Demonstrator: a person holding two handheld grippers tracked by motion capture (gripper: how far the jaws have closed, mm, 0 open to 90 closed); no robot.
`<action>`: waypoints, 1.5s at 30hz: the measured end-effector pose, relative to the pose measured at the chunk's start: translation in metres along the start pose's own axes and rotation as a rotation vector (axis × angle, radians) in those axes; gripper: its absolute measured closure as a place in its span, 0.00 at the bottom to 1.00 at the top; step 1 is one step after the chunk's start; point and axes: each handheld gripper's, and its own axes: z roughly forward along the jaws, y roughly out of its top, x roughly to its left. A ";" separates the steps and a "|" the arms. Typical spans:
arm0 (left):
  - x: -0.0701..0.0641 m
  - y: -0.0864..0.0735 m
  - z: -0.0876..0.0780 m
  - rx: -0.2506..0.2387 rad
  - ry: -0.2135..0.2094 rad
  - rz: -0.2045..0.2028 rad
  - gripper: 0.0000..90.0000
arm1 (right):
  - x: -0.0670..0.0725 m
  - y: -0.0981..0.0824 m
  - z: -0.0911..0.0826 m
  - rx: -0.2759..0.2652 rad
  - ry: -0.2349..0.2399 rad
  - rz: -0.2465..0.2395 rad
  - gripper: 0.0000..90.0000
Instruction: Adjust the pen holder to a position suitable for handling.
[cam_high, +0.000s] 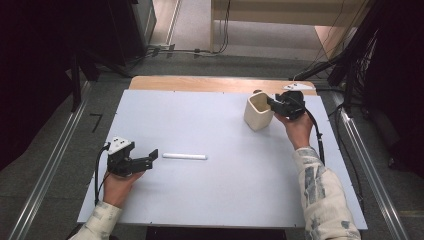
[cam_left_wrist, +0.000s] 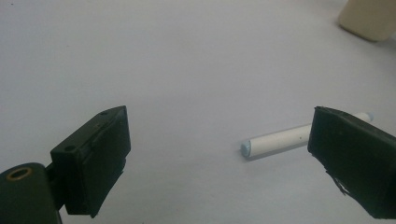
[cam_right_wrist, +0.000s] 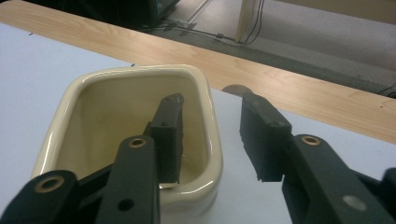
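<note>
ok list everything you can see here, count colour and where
cup: 1, cream, far right of the board, its near wall between the right gripper's jaws
stick: 1, white, lying flat on the near left part, just ahead of the left gripper
board: 1, pale grey, on the wooden table
table: 1, light wood, showing past the board's far edge
left gripper: 1, black, near left, open
right gripper: 1, black, at the cup

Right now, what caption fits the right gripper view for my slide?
Right gripper straddles the cream cup's wall, one jaw inside and one outside, not yet pressing.
</note>
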 end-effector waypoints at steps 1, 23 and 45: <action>0.000 0.000 0.000 0.001 0.001 -0.001 0.07 | 0.000 0.000 0.001 0.002 -0.001 -0.002 0.67; 0.001 0.000 0.000 0.006 0.002 -0.003 0.08 | -0.002 -0.002 0.010 0.037 0.022 0.036 0.86; 0.000 0.000 0.001 0.007 0.001 -0.004 0.08 | 0.012 -0.002 0.004 0.061 0.065 0.064 0.87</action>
